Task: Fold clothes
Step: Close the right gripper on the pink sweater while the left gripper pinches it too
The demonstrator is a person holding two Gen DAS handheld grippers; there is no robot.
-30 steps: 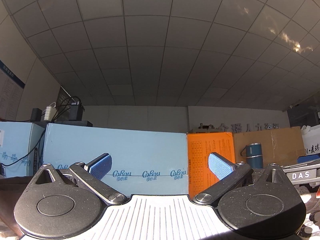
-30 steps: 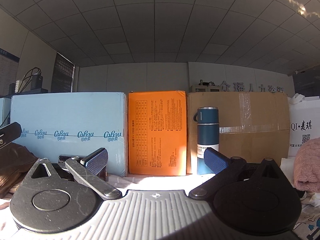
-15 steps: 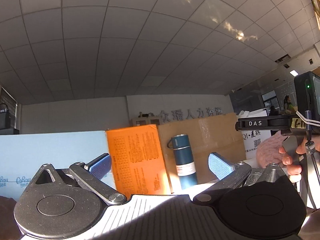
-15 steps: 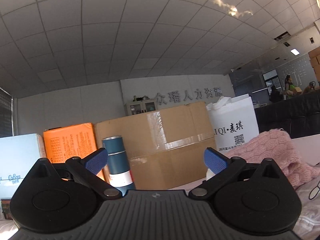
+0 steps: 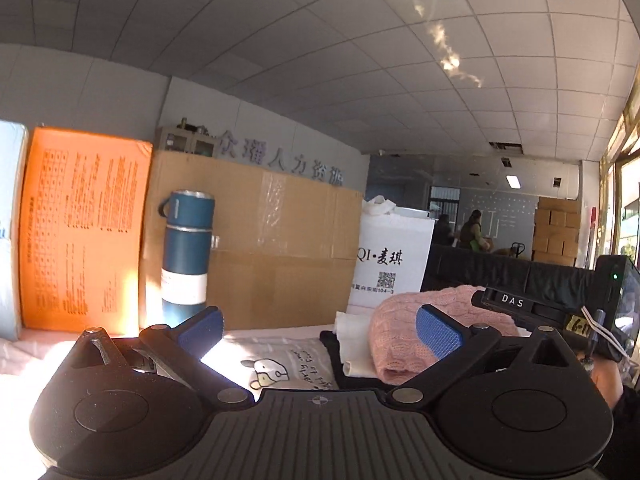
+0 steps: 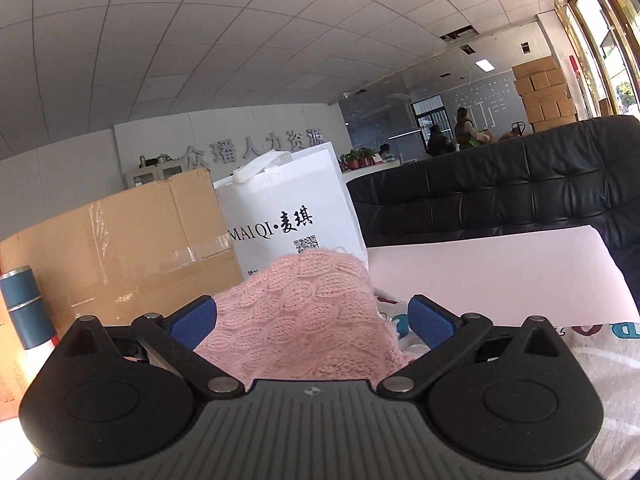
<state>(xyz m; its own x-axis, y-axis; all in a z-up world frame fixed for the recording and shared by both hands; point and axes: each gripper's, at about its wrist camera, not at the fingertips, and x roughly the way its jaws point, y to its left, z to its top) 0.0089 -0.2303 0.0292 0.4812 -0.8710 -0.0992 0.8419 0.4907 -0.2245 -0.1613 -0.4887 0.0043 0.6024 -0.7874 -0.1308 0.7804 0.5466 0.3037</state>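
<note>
The left gripper (image 5: 320, 332) is held with its jaws spread wide and nothing between them. Just beyond its blue pads a white cloth with a cartoon cow print (image 5: 280, 364) is spread flat on the table. To the right of that cloth, a small stack is seen: a black garment (image 5: 340, 364) at the bottom, a white folded piece (image 5: 352, 340) on it, and one pink knitted sweater (image 5: 400, 332) bunched on top. The right gripper (image 6: 312, 320) is likewise held with jaws released; the pink knitted sweater (image 6: 304, 312) lies heaped between and just past its pads, but no grip on it is seen, and a gap is left at the right pad. From the left wrist view, the body of the right gripper (image 5: 532, 308) is seen behind the sweater.

Right of the sweater, a printed white cloth (image 6: 600, 344) is spread, with a pale pink board (image 6: 500, 268) behind it and open surface up to its far edge.

Against the back, one white paper bag (image 6: 288, 216) is stood upright; its contents cannot be seen past the folded handles at its mouth. One taped cardboard box (image 5: 276, 256) is shut beside it, then one blue flask (image 5: 186, 252) with its lid on, and one orange box (image 5: 80, 232). A black sofa (image 6: 520, 184) is seen beyond the board.
</note>
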